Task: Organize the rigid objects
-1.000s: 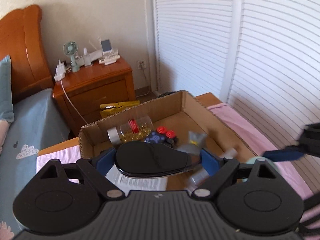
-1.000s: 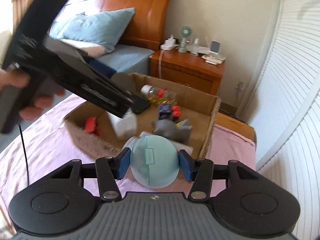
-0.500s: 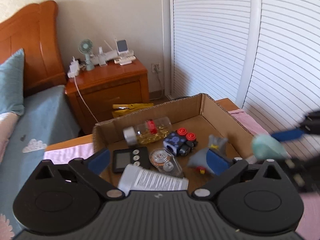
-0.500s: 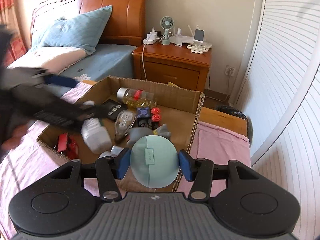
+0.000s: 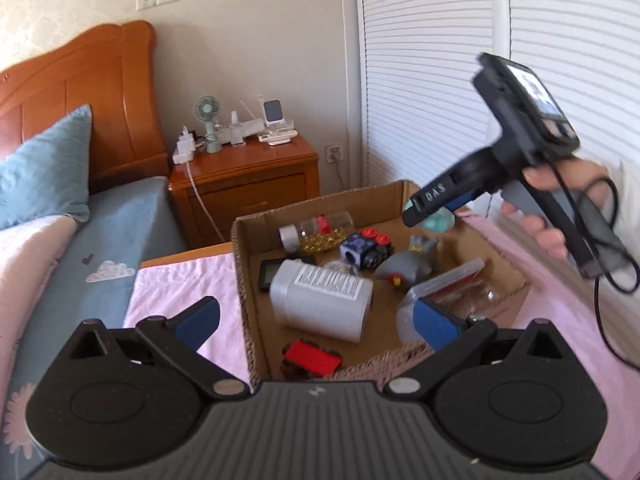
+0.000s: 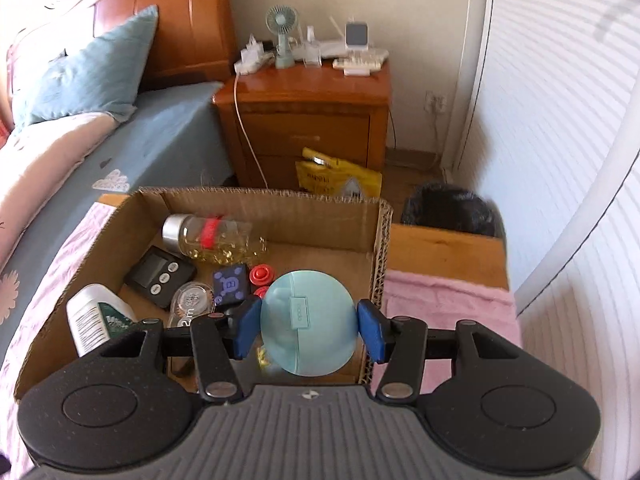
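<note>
A cardboard box (image 5: 320, 204) (image 6: 380, 240) sits on the pink-covered table. It holds a white pill bottle (image 5: 320, 300) (image 6: 96, 316), a clear bottle of yellow capsules (image 6: 216, 236), a black timer (image 6: 160, 276), a blue cube with red knobs (image 5: 366, 248), a grey toy (image 5: 408, 262) and a red item (image 5: 312, 360). My right gripper (image 6: 308, 320) is shut on a round pale-blue case (image 6: 308, 320), held above the box's right side. It also shows in the left wrist view (image 5: 430, 216). My left gripper (image 5: 316, 320) is open and empty over the box's near edge.
A wooden nightstand (image 6: 312, 120) with a small fan (image 6: 282, 36) and chargers stands behind the box. A bed with a blue pillow (image 5: 40, 168) lies to the left. A black bin (image 6: 452, 212) and a yellow bag (image 6: 340, 180) sit on the floor. White louvred doors stand at right.
My left gripper let go of a black object over the box, opened and drew back. My right gripper carried the blue case forward over the box's right side.
</note>
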Available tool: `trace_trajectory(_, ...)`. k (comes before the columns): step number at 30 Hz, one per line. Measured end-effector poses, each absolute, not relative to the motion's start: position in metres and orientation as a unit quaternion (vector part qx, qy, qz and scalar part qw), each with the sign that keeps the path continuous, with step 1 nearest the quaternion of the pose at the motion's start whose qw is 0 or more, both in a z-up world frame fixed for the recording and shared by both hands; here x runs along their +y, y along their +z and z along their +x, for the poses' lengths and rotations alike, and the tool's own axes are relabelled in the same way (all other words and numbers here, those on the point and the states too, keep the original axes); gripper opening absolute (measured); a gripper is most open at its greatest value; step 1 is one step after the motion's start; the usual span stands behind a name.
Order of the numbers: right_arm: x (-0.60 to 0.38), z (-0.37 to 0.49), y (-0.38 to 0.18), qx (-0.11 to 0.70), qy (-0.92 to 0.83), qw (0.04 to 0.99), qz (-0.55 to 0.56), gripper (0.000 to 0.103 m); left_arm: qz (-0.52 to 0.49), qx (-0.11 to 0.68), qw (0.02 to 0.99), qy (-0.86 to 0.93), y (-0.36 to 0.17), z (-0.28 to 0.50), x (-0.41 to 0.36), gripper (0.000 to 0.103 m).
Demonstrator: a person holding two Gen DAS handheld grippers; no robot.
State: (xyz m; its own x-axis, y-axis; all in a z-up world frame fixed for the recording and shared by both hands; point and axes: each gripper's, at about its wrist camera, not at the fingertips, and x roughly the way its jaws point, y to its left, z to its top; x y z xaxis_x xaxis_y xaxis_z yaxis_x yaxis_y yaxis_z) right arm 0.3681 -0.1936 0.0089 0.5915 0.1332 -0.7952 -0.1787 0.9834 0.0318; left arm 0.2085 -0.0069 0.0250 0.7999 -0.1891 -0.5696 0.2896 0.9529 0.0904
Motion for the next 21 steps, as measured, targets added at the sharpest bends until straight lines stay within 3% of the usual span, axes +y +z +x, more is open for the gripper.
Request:
trace_trajectory(2, -0.193, 0.367, 0.006, 0.438, 0.082, 0.895, -0.024, 0.061, 0.095, 0.289, 0.944, -0.130, 0.022, 0.202, -0.009, 0.102)
trace_trajectory(5, -0.193, 0.358, 0.012, 0.434, 0.087, 0.897, -0.009, 0.075, 0.086, 0.295, 0.941, -0.142, 0.022, 0.196, -0.010, 0.102)
trace_trajectory(7, -0.191, 0.345, 0.021, 0.424, 0.075, 0.902, -0.019, 0.096, 0.079, 0.300, 0.939, -0.147, 0.023, 0.192, -0.011, 0.102)
trace_trajectory(13, -0.187, 0.290, 0.049, 0.418, 0.053, 0.906, -0.032, 0.103, 0.058, 0.297, 0.945, -0.124, 0.030, 0.179, -0.011, 0.102)
trace_trajectory(21, -0.181, 0.199, 0.056, 0.427, 0.000, 0.903, -0.049, 0.103, 0.044, 0.321, 0.946, -0.028, 0.043, 0.160, -0.009, 0.102)
